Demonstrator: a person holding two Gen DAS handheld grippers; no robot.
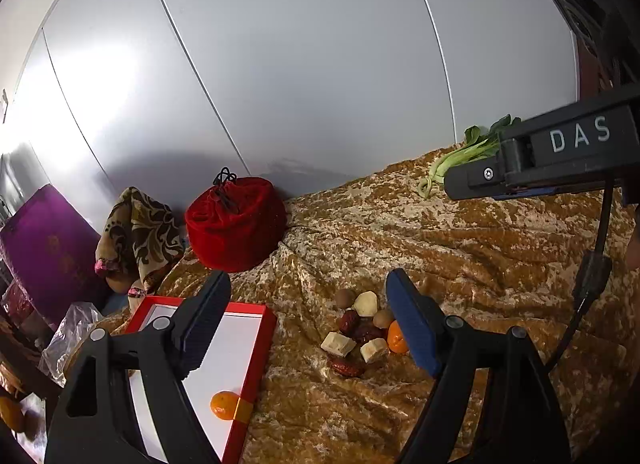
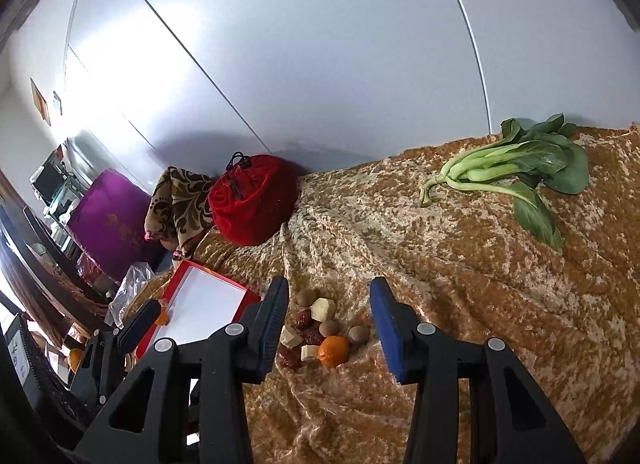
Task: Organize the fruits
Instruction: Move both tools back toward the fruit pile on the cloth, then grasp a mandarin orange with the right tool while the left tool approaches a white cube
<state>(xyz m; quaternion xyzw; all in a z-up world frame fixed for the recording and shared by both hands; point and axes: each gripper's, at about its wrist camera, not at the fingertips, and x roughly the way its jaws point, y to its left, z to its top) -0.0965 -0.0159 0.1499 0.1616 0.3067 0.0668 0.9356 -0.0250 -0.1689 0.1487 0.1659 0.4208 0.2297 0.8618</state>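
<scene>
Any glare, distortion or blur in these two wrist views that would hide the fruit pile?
Left wrist view: strong glare on the white wall panels at upper left, panel seams bowed by the fisheye, corners dark; the fruit pile is sharp, but the tongs' blue pad partly covers one tangerine. Right wrist view: similar glare on the wall at upper left, same bowing; pile and bok choy are evenly lit and clear.

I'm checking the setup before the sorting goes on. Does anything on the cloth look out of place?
Yes: a bunch of leafy greens lies alone at the far right of the gold cloth, a vegetable among fruit. One orange sits in the red tray; another orange remains in the loose pile.
</scene>
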